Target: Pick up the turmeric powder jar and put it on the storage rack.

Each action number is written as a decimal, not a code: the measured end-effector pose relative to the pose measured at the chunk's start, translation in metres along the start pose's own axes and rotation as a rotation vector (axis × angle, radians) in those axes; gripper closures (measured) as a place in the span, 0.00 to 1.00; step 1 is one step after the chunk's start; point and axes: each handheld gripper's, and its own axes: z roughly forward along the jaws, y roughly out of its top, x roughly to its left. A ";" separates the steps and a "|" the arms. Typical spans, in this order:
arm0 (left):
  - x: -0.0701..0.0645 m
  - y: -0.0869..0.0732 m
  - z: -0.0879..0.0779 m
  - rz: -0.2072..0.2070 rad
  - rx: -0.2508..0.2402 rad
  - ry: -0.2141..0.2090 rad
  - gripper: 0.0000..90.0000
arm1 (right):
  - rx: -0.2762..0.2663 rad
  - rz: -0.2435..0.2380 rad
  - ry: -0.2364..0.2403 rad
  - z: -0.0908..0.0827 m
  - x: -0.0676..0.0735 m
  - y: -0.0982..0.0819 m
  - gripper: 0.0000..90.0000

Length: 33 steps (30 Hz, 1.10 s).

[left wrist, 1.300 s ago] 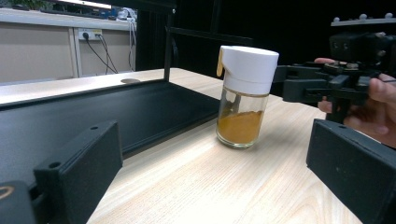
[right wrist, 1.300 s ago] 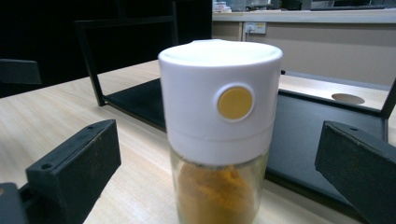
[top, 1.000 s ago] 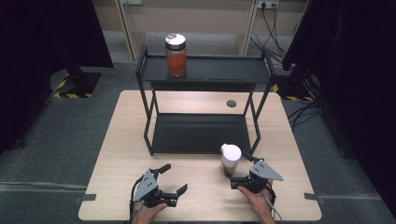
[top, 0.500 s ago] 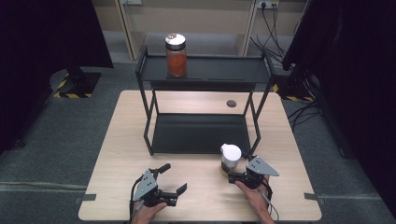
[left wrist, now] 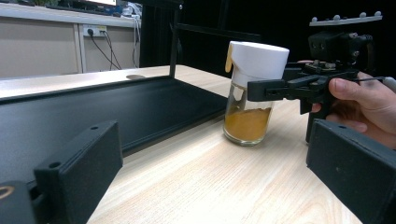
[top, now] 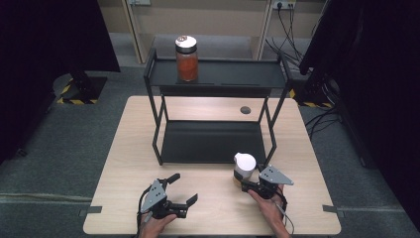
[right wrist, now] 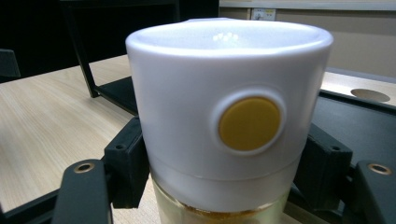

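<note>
The jar (right wrist: 229, 126) near the desk's front edge has a white lid with a round yellow button; its clear glass holds yellow-orange powder. The desk (top: 133, 148) is pale wood grain. The shelf rack (top: 213, 141) is black, and its top shelf carries an orange-red jar (top: 186, 58) with a white lid. Both claws are black.

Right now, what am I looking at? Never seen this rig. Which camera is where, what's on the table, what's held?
No robot arm: a person holds a two-fingered handheld gripper in each hand. One camera looks down from above; another rides on each gripper, looking along its fingers. On the wooden table stands a black two-tier shelf with an orange-filled jar on top. The right gripper has just closed on a white-lidded jar of yellow powder, standing on the table in front of the shelf. The left gripper is open, holding nothing.
</note>
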 end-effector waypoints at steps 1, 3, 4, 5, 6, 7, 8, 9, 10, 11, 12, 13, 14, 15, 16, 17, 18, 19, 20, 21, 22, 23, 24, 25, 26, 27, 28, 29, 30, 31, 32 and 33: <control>0.000 0.000 0.000 0.000 0.000 0.000 0.03 | 0.002 0.000 -0.001 0.000 0.000 0.001 0.34; 0.000 0.000 0.000 0.003 0.002 -0.002 0.03 | 0.006 0.003 -0.003 -0.001 0.000 0.002 0.34; 0.000 0.000 0.000 0.003 0.002 -0.002 0.03 | 0.006 0.003 -0.003 -0.001 0.000 0.002 0.34; 0.000 0.000 0.000 0.004 0.002 -0.001 0.03 | 0.008 0.000 -0.006 -0.002 0.000 0.003 0.34; 0.000 0.000 0.000 0.004 0.001 -0.001 0.03 | 0.004 -0.007 -0.011 -0.003 0.001 0.003 0.34; 0.000 0.000 0.000 0.004 0.001 0.000 0.03 | -0.001 -0.010 -0.016 -0.005 0.002 0.004 0.34; 0.000 0.000 0.000 0.005 0.001 0.001 0.03 | -0.006 -0.011 -0.019 -0.006 0.002 0.004 0.34; 0.000 0.000 0.000 0.004 0.001 0.002 0.03 | -0.014 -0.011 -0.021 -0.007 0.002 0.004 0.34; 0.000 0.000 0.000 0.004 0.002 0.003 0.03 | -0.020 -0.012 -0.023 -0.008 0.003 0.005 0.34; 0.000 0.000 0.000 0.004 0.003 0.003 0.03 | -0.030 -0.016 -0.023 -0.010 0.004 0.007 0.34; 0.000 0.000 0.000 0.005 0.003 0.002 0.03 | -0.030 -0.016 -0.023 -0.010 0.004 0.007 0.34; 0.000 0.000 0.000 0.006 0.003 0.002 0.03 | -0.037 -0.019 -0.023 -0.011 0.004 0.008 0.34; 0.000 0.000 0.000 0.006 0.004 0.002 0.03 | -0.037 -0.022 -0.024 -0.012 0.005 0.009 0.34; 0.000 0.000 0.000 0.006 0.005 0.001 0.03 | -0.039 -0.029 -0.022 -0.013 0.006 0.011 0.34; 0.000 0.000 0.000 0.006 0.006 0.002 0.03 | -0.039 -0.032 -0.020 -0.014 0.006 0.012 0.34; 0.000 0.000 0.000 0.006 0.006 0.002 0.03 | -0.039 -0.032 -0.020 -0.014 0.006 0.012 0.34; 0.000 0.000 0.000 0.006 0.005 0.003 0.03 | -0.040 -0.034 -0.018 -0.014 0.006 0.013 0.34; 0.000 0.000 0.000 0.006 0.005 0.004 0.03 | -0.038 -0.035 -0.014 -0.015 0.006 0.014 0.34; 0.000 0.000 0.000 0.005 0.005 0.004 0.03 | -0.039 -0.038 -0.013 -0.015 0.006 0.015 0.34; 0.000 0.000 0.000 0.005 0.005 0.004 0.03 | -0.041 -0.033 -0.010 -0.016 0.007 0.017 0.34; 0.000 0.000 0.000 0.005 0.005 0.005 0.03 | -0.042 -0.033 -0.008 -0.016 0.007 0.018 0.34; 0.000 0.000 0.000 0.004 0.004 0.004 0.03 | -0.042 -0.033 -0.008 -0.016 0.007 0.018 0.34; 0.000 0.000 0.000 0.004 0.005 0.004 0.03 | -0.044 -0.031 -0.007 -0.017 0.008 0.019 0.34; 0.000 0.000 0.000 0.004 0.005 0.004 0.03 | -0.043 -0.030 -0.004 -0.017 0.008 0.021 0.34; 0.000 0.000 0.000 0.005 0.005 0.004 0.03 | -0.041 -0.030 0.002 -0.018 0.008 0.023 0.34; 0.000 0.000 0.000 0.005 0.005 0.004 0.03 | -0.040 -0.030 0.004 -0.018 0.008 0.024 0.34; 0.000 0.000 0.000 0.005 0.005 0.004 0.03 | -0.040 -0.030 0.004 -0.018 0.008 0.024 0.34; 0.000 0.000 0.000 0.005 0.005 0.005 0.03 | -0.039 -0.029 0.008 -0.019 0.008 0.026 0.34; 0.000 0.000 0.000 0.004 0.006 0.005 0.03 | -0.039 -0.030 0.010 -0.019 0.007 0.027 0.34; 0.000 0.000 0.000 0.004 0.006 0.004 0.03 | -0.041 -0.030 0.013 -0.021 0.007 0.030 0.34; 0.000 0.000 0.000 0.004 0.006 0.004 0.03 | -0.041 -0.030 0.013 -0.021 0.007 0.030 0.34; 0.000 0.000 0.000 0.004 0.006 0.005 0.03 | -0.044 -0.032 0.014 -0.021 0.007 0.032 0.34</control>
